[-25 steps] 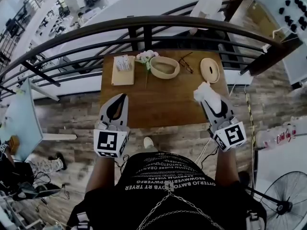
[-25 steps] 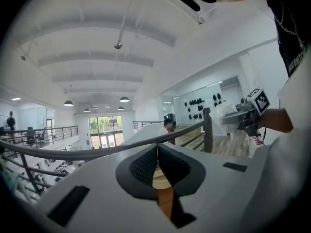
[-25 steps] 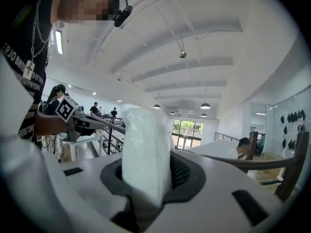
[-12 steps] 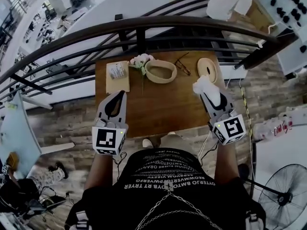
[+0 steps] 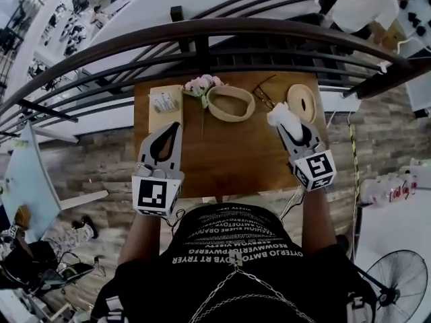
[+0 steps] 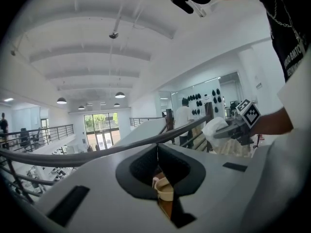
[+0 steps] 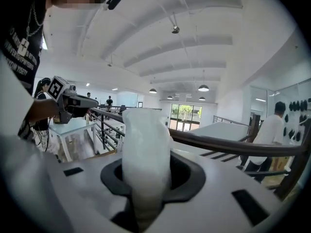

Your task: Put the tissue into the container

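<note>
A white tissue point(image 5: 279, 115) sticks up crumpled from my right gripper point(image 5: 284, 124), which is shut on it above the right part of the wooden table point(image 5: 222, 153). In the right gripper view the tissue point(image 7: 145, 144) fills the space between the jaws. The beige oval container point(image 5: 232, 118) stands open at the table's far middle, ahead and to the left of the tissue. My left gripper point(image 5: 175, 126) hovers over the table's left side, shut with nothing in it. Through its jaws the container point(image 6: 164, 191) shows below.
A tissue box point(image 5: 165, 106) lies at the far left of the table, with pink flowers point(image 5: 205, 84) beside the container. Glasses point(image 5: 264, 93) and a round beige lid point(image 5: 302, 103) lie to the container's right. A dark railing point(image 5: 202, 32) runs behind the table.
Both grippers have edged forward over the table. The right one still grips the tissue and is now closer to the lid and the container.
</note>
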Tool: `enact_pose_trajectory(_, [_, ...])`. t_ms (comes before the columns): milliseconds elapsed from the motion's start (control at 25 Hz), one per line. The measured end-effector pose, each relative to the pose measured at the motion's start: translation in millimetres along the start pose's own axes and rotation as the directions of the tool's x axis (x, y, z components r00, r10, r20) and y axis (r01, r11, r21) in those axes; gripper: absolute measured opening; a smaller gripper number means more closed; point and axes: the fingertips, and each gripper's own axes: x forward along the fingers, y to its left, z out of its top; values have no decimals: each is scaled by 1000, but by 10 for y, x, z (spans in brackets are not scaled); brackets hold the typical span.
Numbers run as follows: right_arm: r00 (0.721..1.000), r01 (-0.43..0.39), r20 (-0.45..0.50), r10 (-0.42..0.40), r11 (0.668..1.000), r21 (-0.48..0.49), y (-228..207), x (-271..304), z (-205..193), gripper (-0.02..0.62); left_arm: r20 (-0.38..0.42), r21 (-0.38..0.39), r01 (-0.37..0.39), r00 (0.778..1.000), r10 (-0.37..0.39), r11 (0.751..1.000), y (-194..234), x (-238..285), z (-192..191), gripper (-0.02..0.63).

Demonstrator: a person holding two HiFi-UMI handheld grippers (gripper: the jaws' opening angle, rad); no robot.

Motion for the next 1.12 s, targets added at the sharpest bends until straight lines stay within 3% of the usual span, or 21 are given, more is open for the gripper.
enact_pose_trajectory(280, [990, -105, -92, 107, 994, 25, -291, 867, -515, 121, -56, -31, -55, 997, 53, 998, 152, 505, -77, 28])
enact_pose_trajectory(400, [973, -170, -152, 172, 985, 29, -278, 1307, -783, 121, -91, -45, -94, 992, 90, 995, 234, 596, -215, 29])
enact_pose_trajectory(600, [947, -200, -246, 207, 978, 53, -261, 1950, -1316, 121, -150, -53, -111, 983, 102, 992, 334, 733, -434, 28])
enact_pose_trajectory(880, [865, -306, -400, 303, 950, 59, 87, 2737, -2125, 121, -247, -63, -180, 956, 159, 982, 419, 576, -797, 29])
enact_pose_trajectory(1120, [803, -361, -533, 266, 929, -81, 263, 3052, -2352, 121, -298, -71, -232, 933, 201, 970, 468, 359, -992, 28])
